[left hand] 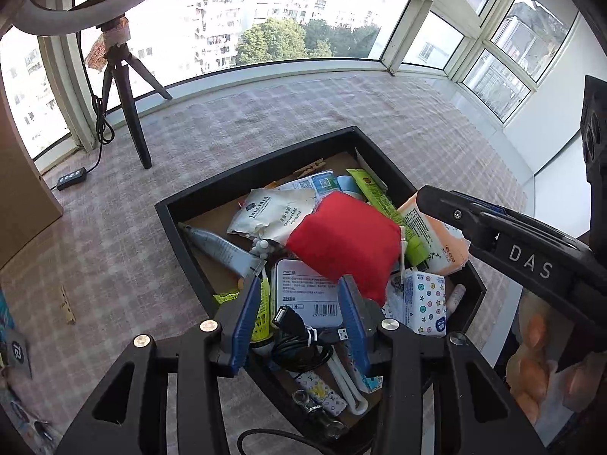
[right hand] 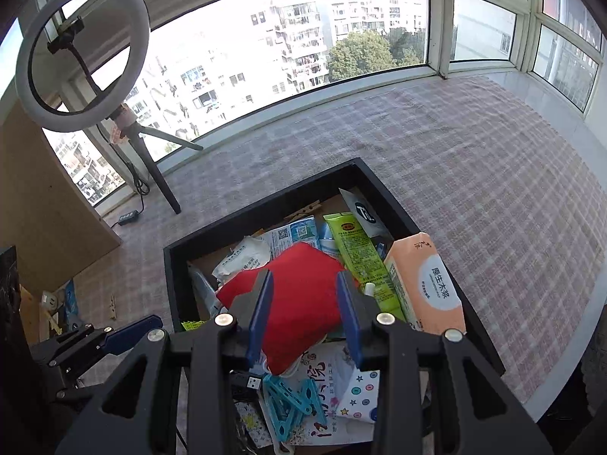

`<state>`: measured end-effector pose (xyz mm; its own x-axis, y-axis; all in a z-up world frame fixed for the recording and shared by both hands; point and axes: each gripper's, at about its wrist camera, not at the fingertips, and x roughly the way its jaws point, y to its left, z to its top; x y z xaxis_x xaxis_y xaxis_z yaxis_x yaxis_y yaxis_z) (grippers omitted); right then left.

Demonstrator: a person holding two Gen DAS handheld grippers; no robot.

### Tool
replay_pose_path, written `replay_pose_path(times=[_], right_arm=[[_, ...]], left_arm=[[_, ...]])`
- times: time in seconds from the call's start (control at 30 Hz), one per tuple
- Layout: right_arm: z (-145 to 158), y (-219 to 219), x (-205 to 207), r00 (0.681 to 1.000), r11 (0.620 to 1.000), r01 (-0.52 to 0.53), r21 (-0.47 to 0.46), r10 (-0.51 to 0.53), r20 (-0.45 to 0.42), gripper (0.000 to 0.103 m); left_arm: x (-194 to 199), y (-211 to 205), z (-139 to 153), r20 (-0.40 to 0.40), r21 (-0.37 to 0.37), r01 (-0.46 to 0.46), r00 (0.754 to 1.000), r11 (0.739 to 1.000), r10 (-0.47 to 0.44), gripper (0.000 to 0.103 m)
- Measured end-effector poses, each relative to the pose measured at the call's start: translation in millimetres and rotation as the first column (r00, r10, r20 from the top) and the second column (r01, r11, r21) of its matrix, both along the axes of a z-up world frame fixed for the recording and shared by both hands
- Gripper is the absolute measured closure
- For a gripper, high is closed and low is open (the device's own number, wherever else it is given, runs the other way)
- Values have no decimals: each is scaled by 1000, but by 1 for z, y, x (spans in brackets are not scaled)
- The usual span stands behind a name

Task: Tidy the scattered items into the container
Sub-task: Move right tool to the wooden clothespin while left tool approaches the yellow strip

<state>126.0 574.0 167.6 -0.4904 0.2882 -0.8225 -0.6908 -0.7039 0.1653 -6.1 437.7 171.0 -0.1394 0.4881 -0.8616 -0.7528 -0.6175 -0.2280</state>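
Crowding red pouch (right hand: 299,295): tissue pack (right hand: 428,288)

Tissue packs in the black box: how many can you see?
2: an orange pack leaning on the box's right wall, and a white dotted pack nearer the camera beside the red pouch. More may lie buried.

Super bright daylight pouring in through the windows (left hand: 265,19) from 12 o'clock, buildings outside pretty blown out. Heavy fisheye bend, corners dark. Centre's sharp, the plaid cloth (right hand: 493,174) evenly lit, shadows soft.
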Motion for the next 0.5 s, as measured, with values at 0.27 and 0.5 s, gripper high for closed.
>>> replay_pose_path(times=[0.27, 0.5], right_arm=[[-9, -37, -43, 993, 993, -115, -13, 115, 1, 69], [-20, -86, -98, 967, 966, -256, -28, 256, 10, 69]], left_arm=[[-51, -70, -5, -10, -20, -169, 986, 985, 169, 63], [-101, -147, -15, -14, -48, -342, 940, 939, 341, 63]])
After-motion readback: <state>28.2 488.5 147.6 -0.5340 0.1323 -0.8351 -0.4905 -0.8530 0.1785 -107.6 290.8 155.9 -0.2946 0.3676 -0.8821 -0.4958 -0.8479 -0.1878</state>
